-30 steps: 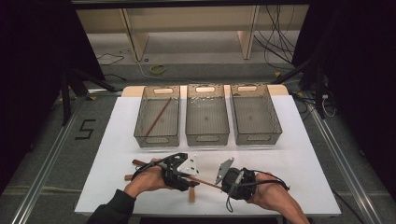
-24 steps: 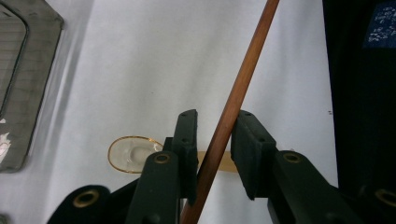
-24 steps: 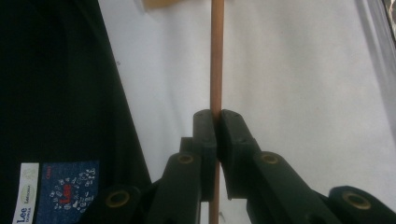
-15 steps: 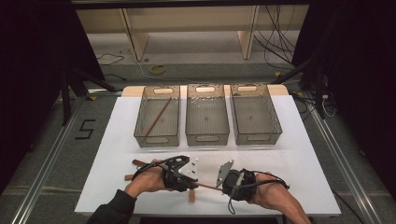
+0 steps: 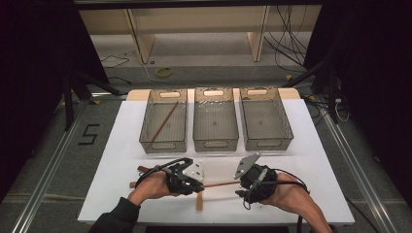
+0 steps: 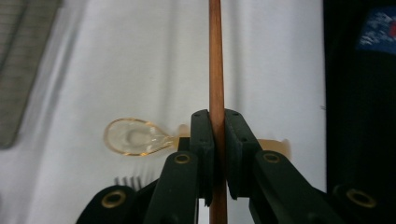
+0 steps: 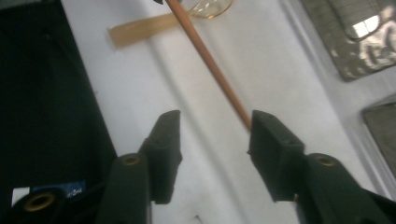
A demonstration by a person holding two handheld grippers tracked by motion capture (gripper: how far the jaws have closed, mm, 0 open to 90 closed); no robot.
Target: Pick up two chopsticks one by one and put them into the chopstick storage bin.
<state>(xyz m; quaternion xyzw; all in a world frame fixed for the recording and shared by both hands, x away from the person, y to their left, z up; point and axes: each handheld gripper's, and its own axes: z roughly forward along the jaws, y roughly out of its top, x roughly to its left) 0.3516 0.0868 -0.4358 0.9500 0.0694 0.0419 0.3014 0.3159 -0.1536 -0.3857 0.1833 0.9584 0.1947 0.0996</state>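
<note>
Clamping the brown stick (image 6: 215, 70) in my left gripper (image 5: 190, 180), lower centre over the table (image 5: 311, 160); right gripper (image 7: 212, 135) fingers just opened, stick touching one finger.

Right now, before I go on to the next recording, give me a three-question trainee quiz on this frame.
1. True or false: the left gripper is shut on the brown stick.
2. Which of the three bins already holds a stick? A. left bin B. middle bin C. right bin
3. Fill in: in the right gripper view, the right gripper has its jaws ____.

Key
1. True; the pads press on it from both sides.
2. A; a stick lies slanted inside.
3. Open; they have just been opening, and the stick's end lies by one jaw, unclamped.
</note>
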